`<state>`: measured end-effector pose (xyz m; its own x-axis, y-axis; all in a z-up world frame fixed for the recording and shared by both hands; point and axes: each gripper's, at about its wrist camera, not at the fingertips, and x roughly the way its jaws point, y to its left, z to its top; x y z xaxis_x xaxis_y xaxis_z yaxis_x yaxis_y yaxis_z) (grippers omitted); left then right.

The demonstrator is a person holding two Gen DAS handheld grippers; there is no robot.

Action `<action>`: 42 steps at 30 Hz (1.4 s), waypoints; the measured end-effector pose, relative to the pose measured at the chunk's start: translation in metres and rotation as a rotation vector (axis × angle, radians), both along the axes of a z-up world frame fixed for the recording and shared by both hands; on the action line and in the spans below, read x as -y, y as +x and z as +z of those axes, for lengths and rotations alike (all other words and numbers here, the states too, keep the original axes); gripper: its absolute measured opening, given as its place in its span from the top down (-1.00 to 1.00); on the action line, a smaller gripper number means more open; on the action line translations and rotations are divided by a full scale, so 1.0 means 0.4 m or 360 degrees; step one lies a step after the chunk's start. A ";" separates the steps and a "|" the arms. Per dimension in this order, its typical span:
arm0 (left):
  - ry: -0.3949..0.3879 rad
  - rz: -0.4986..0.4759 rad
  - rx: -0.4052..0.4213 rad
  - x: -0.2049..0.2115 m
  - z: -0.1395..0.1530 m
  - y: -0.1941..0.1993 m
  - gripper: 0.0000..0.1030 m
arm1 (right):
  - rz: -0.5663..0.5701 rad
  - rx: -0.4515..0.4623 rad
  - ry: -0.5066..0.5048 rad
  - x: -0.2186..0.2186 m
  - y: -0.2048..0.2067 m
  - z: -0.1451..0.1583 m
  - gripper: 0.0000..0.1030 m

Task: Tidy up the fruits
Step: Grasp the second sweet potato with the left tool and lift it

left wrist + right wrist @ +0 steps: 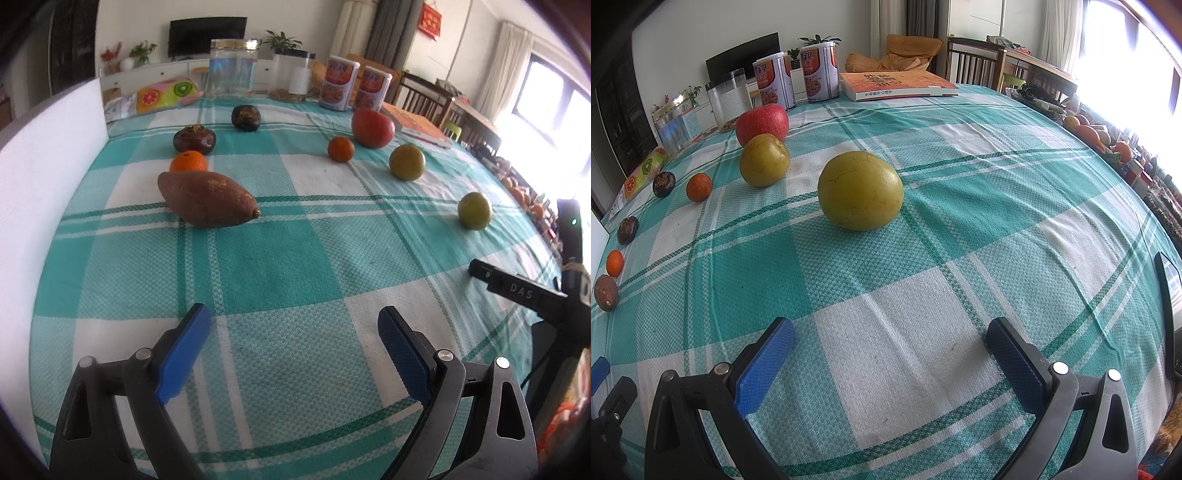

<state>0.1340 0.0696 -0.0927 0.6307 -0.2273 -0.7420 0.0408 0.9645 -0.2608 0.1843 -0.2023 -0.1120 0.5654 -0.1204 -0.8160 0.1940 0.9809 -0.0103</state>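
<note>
My left gripper stands with its blue pads spread wide over bare checked tablecloth, nothing between them, and my right gripper is just as wide and just as empty, pointing down at the cloth short of the nearer green fruit. Reading the layout, I judge the sorting barely begun or at most half arranged: no fruit is held. The pieces lie in two loose lines on the cloth. On the left are the sweet potato, an orange just behind it and two dark brown fruits farther back. On the right are a second small orange, the red apple and two green fruits. I see no bowl or tray on the table, so I cannot tell what final grouping is wanted. The left wrist view gives me the sweet potato large and whole, plus a white board along the table's left edge and part of the other tool at the right margin. The right wrist view shrinks that left row to the picture's edge but shows the near green fruit close up, with fine cracks in its skin, and the orange book at the far end beside the two printed cans, whole.
</note>
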 end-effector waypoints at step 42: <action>0.0171 -0.0304 -0.0292 0.052 0.040 -0.072 0.12 | 0.0001 0.0000 0.0000 0.000 0.000 0.000 -1.00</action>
<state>0.1051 0.0489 -0.0768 0.4369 -0.2431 -0.8660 0.1859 0.9664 -0.1775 0.1842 -0.2024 -0.1120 0.5656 -0.1200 -0.8159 0.1935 0.9811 -0.0101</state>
